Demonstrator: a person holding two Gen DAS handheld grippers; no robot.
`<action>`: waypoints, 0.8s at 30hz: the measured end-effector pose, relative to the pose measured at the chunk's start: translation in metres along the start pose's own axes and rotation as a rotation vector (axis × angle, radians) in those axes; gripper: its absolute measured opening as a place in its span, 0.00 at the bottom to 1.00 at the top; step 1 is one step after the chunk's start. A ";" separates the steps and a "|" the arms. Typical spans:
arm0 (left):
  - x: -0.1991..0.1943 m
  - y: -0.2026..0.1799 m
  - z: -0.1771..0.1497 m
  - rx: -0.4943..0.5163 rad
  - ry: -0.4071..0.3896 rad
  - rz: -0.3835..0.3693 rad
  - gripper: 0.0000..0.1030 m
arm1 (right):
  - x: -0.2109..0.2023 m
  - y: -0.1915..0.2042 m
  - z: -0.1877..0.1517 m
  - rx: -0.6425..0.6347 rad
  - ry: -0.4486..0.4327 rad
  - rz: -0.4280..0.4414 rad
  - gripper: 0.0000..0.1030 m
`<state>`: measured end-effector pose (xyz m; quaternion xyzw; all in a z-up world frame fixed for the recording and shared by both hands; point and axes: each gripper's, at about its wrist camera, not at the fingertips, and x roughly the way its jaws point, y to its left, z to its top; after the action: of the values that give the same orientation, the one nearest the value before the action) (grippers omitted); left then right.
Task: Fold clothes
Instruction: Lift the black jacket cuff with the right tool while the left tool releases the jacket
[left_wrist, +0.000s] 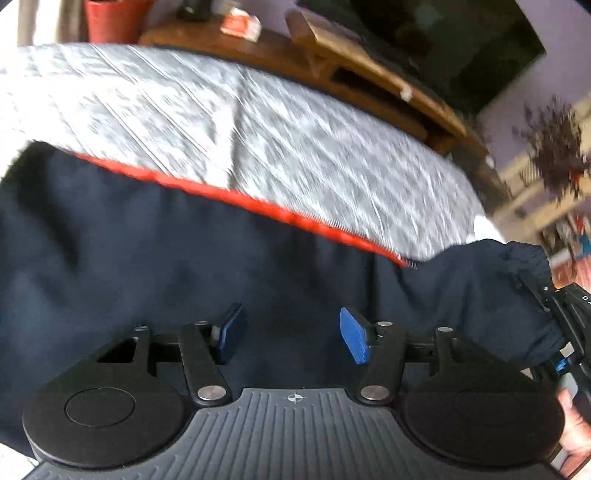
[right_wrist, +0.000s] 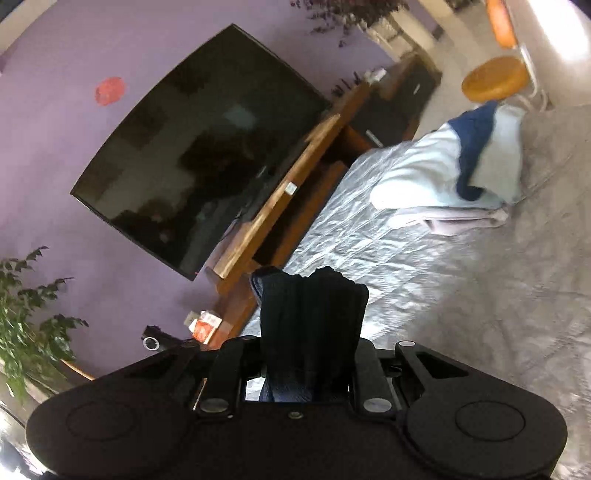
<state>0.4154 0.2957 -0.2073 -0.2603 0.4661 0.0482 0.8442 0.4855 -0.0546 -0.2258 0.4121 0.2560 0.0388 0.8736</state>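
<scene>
A navy garment with a red stripe (left_wrist: 147, 251) lies spread on the grey patterned bedspread (left_wrist: 258, 122). My left gripper (left_wrist: 291, 325) hovers just over the navy cloth, its blue pads (left_wrist: 355, 341) apart with nothing pinched between them. At the right edge of the left wrist view, my right gripper (left_wrist: 569, 314) holds the garment's gathered elastic end (left_wrist: 517, 280). In the right wrist view the right gripper (right_wrist: 310, 332) is shut on a bunched fold of the navy garment (right_wrist: 314, 314), which covers its fingertips.
A pile of folded clothes, white, navy and grey (right_wrist: 480, 166), sits further along the bed. A low wooden TV stand (right_wrist: 280, 206) with a dark television (right_wrist: 207, 158) runs beside the bed. A red pot (left_wrist: 114, 20), a leafy plant (right_wrist: 26, 317) and an orange stool (right_wrist: 495, 77) stand around.
</scene>
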 end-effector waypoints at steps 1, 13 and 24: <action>0.006 -0.004 -0.002 0.021 0.012 0.011 0.61 | -0.004 -0.005 -0.002 0.003 -0.011 -0.017 0.17; 0.049 -0.068 -0.010 0.160 -0.006 -0.098 0.68 | -0.011 -0.026 -0.009 -0.058 -0.027 -0.117 0.17; 0.086 -0.100 -0.027 0.247 -0.020 -0.036 0.69 | -0.034 -0.015 -0.021 -0.232 0.000 -0.066 0.18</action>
<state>0.4755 0.1830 -0.2493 -0.1623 0.4554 -0.0223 0.8751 0.4440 -0.0589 -0.2336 0.2997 0.2633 0.0395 0.9162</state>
